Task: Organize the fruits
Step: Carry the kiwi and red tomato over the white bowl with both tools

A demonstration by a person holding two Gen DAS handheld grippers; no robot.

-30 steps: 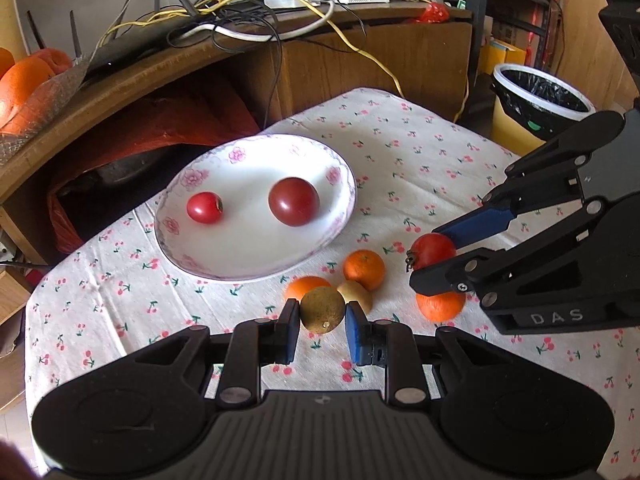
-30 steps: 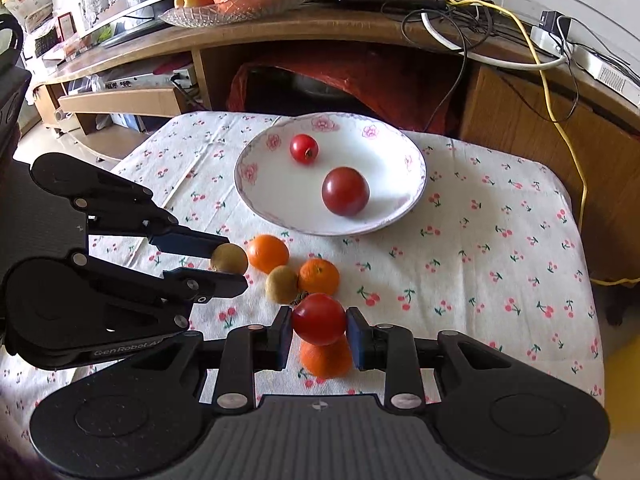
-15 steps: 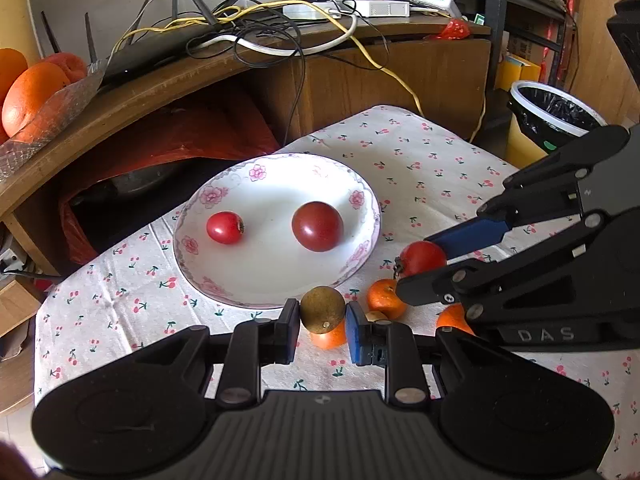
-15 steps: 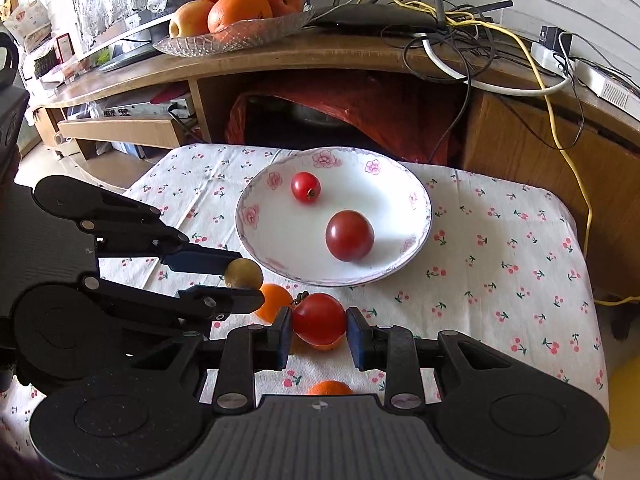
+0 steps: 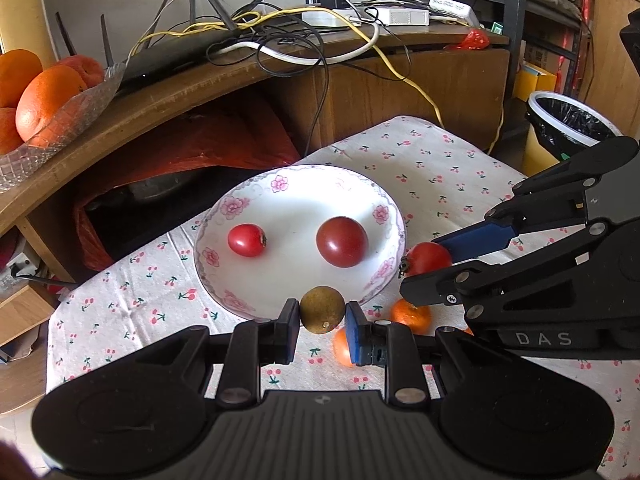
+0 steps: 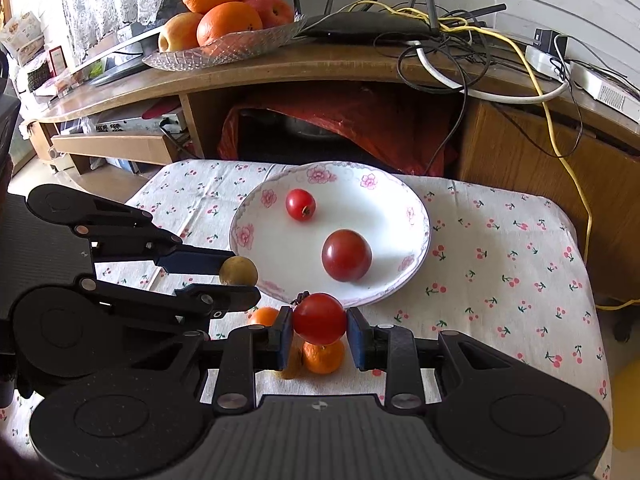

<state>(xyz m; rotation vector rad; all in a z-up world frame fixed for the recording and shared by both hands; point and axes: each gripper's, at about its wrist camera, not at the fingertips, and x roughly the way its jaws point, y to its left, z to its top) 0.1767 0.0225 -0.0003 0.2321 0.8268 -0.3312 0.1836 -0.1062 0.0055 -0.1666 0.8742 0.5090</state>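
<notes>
**Both grippers loaded at the plate's near rim**

- Left gripper (image 5: 322,320): jaws closed narrow on a brown-green round fruit (image 5: 322,309), held off the cloth just short of the plate's near rim. Kind of fruit not clear from either view.
- Right gripper (image 6: 319,330): jaws clamped on a red tomato (image 6: 319,318), stem end turned left. It hangs at the near rim too, to the right of the left gripper's load.
- Beneath and behind the fingers, on the worktop (image 6: 500,264) toward its near edge: small oranges, mostly hidden. The left wrist view shows one orange (image 5: 412,314) in part and another cut off by the blue pad. The right wrist view shows an orange (image 6: 324,356) under the tomato, a second at the left, and a brownish sliver beside the left pad, too covered to identify. Full count cannot be told.
- Mid worktop: white plate with pink flowers (image 6: 416,216), carrying a small red tomato (image 6: 300,204) at its far left and a dark red tomato (image 6: 346,255) nearer the middle, apart from each other.
- Beyond the far edge: a wooden shelf unit (image 6: 280,68) with a glass dish of oranges and apples (image 6: 224,46), and tangled cables (image 6: 460,40) at the right. The red bag (image 6: 360,120) in the recess below hides what it holds.
</notes>
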